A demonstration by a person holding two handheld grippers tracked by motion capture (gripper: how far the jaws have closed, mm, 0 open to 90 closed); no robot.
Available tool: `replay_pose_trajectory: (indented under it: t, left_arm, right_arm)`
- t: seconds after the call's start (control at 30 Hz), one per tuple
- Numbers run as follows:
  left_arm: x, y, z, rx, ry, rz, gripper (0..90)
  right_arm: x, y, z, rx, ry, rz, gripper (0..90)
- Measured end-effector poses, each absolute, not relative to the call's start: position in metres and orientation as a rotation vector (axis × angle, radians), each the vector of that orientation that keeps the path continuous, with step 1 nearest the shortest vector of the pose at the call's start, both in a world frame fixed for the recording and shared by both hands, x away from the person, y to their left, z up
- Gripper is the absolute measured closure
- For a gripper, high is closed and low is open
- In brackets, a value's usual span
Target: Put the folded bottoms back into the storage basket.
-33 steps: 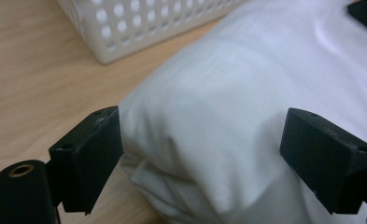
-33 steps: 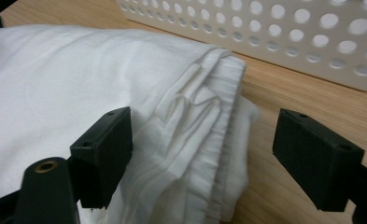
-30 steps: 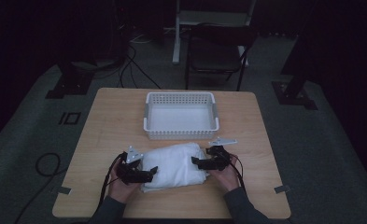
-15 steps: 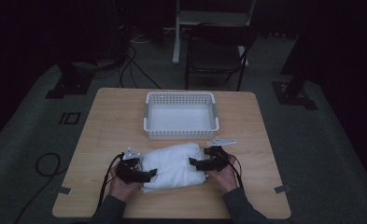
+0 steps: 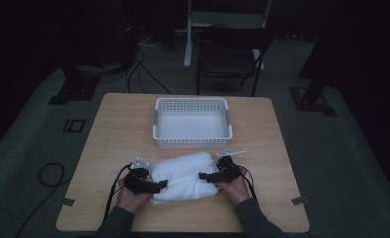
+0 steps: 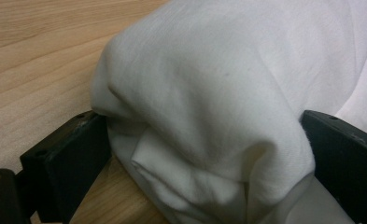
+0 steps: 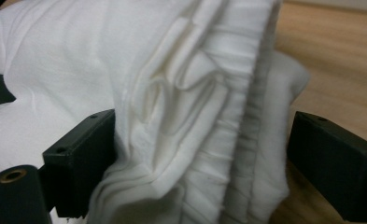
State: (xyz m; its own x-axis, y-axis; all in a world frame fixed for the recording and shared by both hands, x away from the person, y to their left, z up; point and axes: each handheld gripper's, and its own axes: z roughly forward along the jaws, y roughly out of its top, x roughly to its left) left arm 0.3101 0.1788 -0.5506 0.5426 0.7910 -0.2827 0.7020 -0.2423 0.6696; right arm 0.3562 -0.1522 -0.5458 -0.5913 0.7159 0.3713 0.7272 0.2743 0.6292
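Note:
A bunched, folded white cloth (image 5: 182, 176) lies on the near half of the wooden table (image 5: 118, 129). My left gripper (image 5: 159, 186) clamps the cloth's left end, and my right gripper (image 5: 205, 176) clamps its right end. In the left gripper view the two black jaws press on a rounded fold of the cloth (image 6: 204, 93), with the left gripper (image 6: 202, 121) around it. In the right gripper view the cloth (image 7: 181, 93) shows pleats and a seamed edge squeezed within the right gripper (image 7: 202, 119).
A white slotted basket (image 5: 192, 144) stands just behind the cloth at the table's middle, nothing inside it. A dark chair (image 5: 227, 54) and cables sit on the floor beyond the far edge. Bare tabletop lies left and right of the basket.
The right gripper has shifted slightly inward and nearer, squeezing the cloth a little narrower. The left gripper has barely moved.

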Motion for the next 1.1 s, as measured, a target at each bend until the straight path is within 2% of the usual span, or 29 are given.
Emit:
replay_pose_trajectory:
  t: [0.13,0.23,0.3,0.5,0.6,0.73,0.87,1.1]
  left_arm:
    - [0.31,0.18,-0.551,1.996,1.184,0.125,4.4]
    - [0.31,0.182,-0.55,1.982,1.161,0.071,14.3]
    - [0.309,0.183,-0.55,1.972,1.163,0.048,17.7]
    - [0.311,0.185,-0.55,1.944,1.174,-0.05,31.3]
    - [0.312,0.187,-0.552,1.919,1.183,-0.101,42.2]
    - [0.312,0.187,-0.55,1.906,1.175,-0.095,51.9]
    - [0.311,0.185,-0.549,1.911,1.163,-0.057,54.8]
    - [0.31,0.182,-0.547,1.908,1.14,0.001,55.8]
  right_arm:
    - [0.357,-0.152,-0.547,-1.392,-2.496,-1.249,9.3]
    - [0.354,-0.147,-0.547,-1.349,-2.511,-1.252,12.9]
    - [0.352,-0.143,-0.547,-1.326,-2.522,-1.241,14.2]
    - [0.355,-0.146,-0.547,-1.301,-2.451,-1.232,30.5]
    - [0.355,-0.147,-0.548,-1.294,-2.399,-1.228,41.4]
    - [0.356,-0.151,-0.551,-1.307,-2.343,-1.254,49.0]
    - [0.353,-0.149,-0.548,-1.307,-2.377,-1.263,53.5]
    - [0.35,-0.15,-0.544,-1.317,-2.418,-1.289,55.8]
